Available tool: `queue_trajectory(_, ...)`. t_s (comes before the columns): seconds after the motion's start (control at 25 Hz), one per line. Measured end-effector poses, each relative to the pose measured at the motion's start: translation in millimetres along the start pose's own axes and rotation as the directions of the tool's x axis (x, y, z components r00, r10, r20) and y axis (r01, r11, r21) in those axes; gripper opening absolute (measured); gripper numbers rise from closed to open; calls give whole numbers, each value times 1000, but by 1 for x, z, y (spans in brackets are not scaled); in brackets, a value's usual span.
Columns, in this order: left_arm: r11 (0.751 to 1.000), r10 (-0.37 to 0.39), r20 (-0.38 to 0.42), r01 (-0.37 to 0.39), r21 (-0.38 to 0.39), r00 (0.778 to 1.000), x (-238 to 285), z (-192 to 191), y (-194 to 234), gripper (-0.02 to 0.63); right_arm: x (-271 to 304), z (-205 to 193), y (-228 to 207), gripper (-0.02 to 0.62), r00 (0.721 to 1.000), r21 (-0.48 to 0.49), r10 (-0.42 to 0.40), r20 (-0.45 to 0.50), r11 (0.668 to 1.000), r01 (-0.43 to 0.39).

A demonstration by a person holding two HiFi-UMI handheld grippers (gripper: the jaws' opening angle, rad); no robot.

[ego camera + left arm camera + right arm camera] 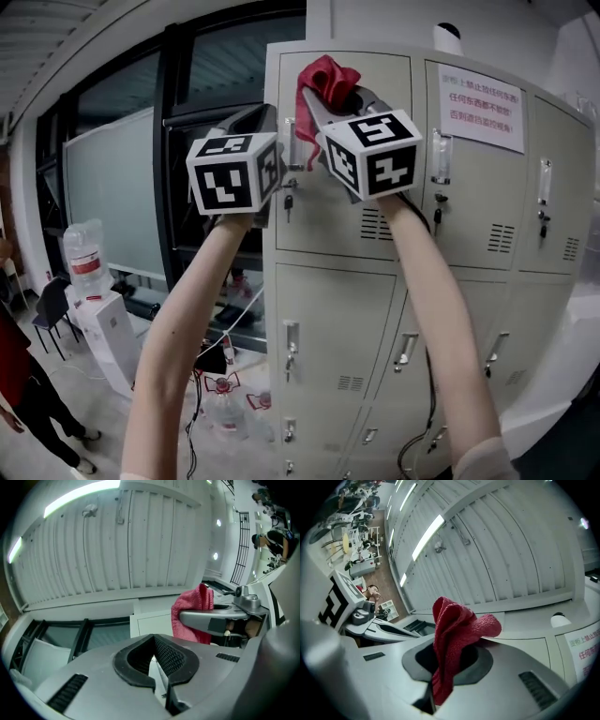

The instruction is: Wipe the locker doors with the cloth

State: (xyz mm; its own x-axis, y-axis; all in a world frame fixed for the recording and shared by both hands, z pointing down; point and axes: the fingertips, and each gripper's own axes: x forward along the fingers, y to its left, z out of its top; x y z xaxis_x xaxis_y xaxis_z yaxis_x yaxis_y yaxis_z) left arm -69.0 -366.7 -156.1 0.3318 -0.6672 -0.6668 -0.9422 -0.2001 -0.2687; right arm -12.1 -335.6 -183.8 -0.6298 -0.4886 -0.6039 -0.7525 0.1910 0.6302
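A red cloth [326,77] is bunched at the top edge of the upper-left locker door [328,225] of the grey locker bank. My right gripper [330,101] is shut on it, raised high against that door. In the right gripper view the cloth [457,630] stands up out of the jaws and hides the right gripper [450,660] tips. My left gripper [255,120] is held up just left of it, by the locker's left edge. In the left gripper view the left gripper [153,641] has its pads meeting with nothing between them, and the cloth [192,611] shows to the right.
A white notice with red print [480,108] is stuck on the neighbouring door. Keys hang in the door lock [289,199]. A water dispenser [89,281] stands at the left, a person [21,375] beside it, and bottles [225,412] and cables lie on the floor.
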Motion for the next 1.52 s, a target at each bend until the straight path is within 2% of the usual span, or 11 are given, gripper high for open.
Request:
queue_trajectory(0.12, 999, 23, -2, -23, 30, 1000, 18, -3, 5, 15, 23, -6, -10, 32, 999, -41, 29, -15, 999, -30)
queue_trajectory(0.36, 996, 34, -57, -29, 88, 998, 42, -16, 21, 15, 84, -13, -22, 31, 994, -78, 70, -86, 994, -76)
queue_trajectory(0.72, 996, 21, -42, -17, 91, 999, 59, -9, 51, 15, 147, -12, -44, 31, 965, -189, -82, -248, 981, 34)
queue_trajectory(0.96, 990, 33, -67, -23, 139, 997, 60, -15, 67, 15, 157, -26, -44, 32, 934, -247, -131, -333, 968, 47)
queue_trajectory(1.2, 994, 25, -75, -17, 106, 997, 61, -21, 69, 15, 158, -35, -47, 31, 912, -276, -163, -375, 959, 58)
queue_trajectory(1.36, 999, 20, -57, -17, 41, 998, 62, -18, 64, 15, 146, -41, -58, 31, 875, -320, -236, -422, 942, 100)
queue_trajectory(1.44, 1000, 15, -51, -14, 22, 999, 63, -14, 59, 15, 140, -40, -66, 31, 872, -328, -254, -419, 938, 115)
queue_trajectory(1.52, 1000, 6, -38, -6, 5, 999, 63, -9, 54, 15, 134, -38, -74, 31, 881, -317, -245, -406, 941, 115)
